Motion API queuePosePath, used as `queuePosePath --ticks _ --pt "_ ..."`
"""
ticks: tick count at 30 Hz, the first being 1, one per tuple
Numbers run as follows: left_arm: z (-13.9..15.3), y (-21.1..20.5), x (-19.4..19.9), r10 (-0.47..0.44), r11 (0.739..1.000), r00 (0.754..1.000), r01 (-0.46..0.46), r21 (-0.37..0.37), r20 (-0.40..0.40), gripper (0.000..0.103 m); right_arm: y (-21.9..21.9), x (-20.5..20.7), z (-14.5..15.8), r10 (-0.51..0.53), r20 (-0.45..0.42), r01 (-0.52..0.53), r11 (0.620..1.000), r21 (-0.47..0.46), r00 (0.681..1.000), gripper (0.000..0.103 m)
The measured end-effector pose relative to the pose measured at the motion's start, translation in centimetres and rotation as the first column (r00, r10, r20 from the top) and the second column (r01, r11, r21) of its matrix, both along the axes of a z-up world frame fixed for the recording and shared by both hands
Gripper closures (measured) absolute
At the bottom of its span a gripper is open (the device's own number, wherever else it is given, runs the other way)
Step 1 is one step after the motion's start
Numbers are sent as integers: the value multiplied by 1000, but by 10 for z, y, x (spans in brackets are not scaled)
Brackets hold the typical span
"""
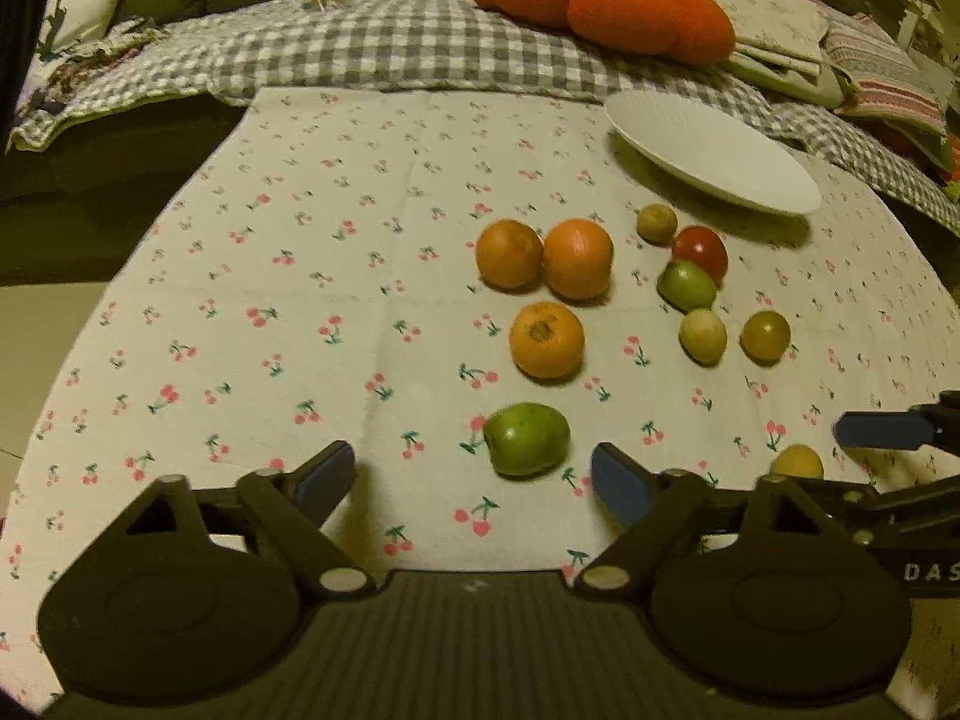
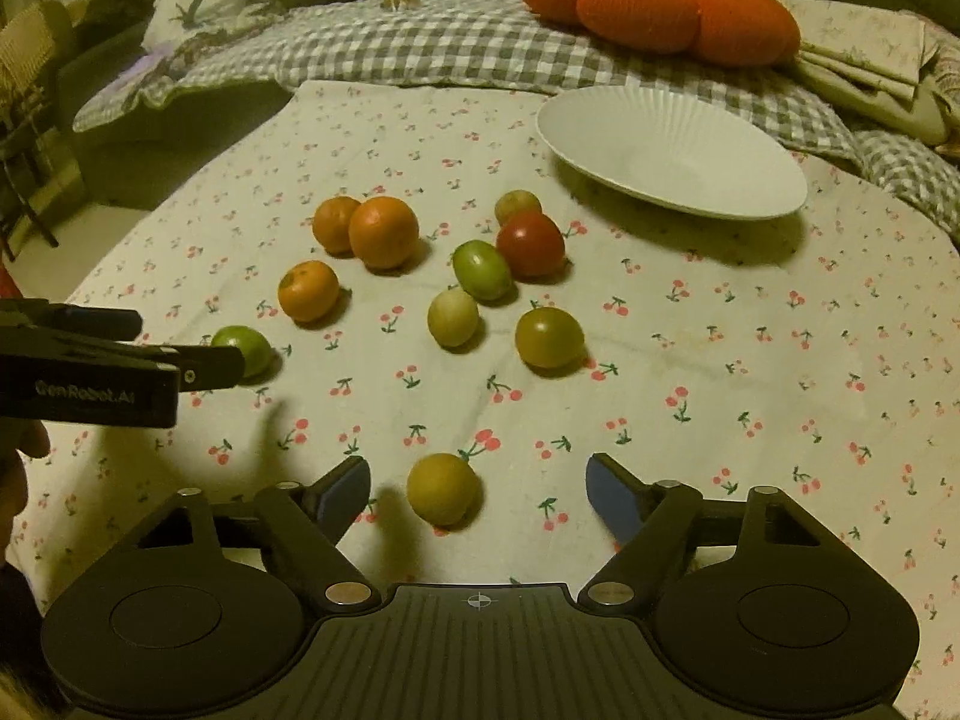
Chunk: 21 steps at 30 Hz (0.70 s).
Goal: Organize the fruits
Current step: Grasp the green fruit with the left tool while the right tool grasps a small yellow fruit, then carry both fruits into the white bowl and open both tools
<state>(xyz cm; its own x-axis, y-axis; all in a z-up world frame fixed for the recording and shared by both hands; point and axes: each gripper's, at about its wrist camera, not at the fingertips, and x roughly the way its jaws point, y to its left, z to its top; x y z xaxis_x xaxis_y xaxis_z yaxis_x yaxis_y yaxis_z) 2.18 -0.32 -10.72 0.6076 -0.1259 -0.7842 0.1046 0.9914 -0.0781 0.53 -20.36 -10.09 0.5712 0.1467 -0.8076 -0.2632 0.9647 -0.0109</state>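
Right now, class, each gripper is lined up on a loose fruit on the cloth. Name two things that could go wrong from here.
1. The green fruit sits off-centre toward one of the left gripper's open fingers, so it may roll away when nudged.
2. The right gripper is close beside the left one around the yellow fruit, so the two might collide.

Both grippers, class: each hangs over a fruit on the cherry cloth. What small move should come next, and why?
Probably close each on its fruit. The left gripper brackets the green fruit, the right gripper the yellow fruit; neither's pads touch yet, and the white plate holds nothing.
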Motion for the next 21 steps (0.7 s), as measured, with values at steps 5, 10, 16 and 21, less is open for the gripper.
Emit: queuePosePath --ticks 5,10,16,21 --pt "-3 -4 2 -17 1000 1000 17 -6 12 33 1 4 -7 3 -17 -3 1000 5 1000 40" --pt "-7 -10 3 -38 999 999 38 -4 14 52 -2 7 -6 -4 -16 4 1000 20 1000 51" --pt "-8 -17 2 -61 997 997 59 44 47 71 1 4 -8 15 -21 -14 999 32 1000 73" --pt "-7 -18 2 -58 997 997 56 47 53 72 2 4 -8 13 -22 -12 999 46 1000 80"
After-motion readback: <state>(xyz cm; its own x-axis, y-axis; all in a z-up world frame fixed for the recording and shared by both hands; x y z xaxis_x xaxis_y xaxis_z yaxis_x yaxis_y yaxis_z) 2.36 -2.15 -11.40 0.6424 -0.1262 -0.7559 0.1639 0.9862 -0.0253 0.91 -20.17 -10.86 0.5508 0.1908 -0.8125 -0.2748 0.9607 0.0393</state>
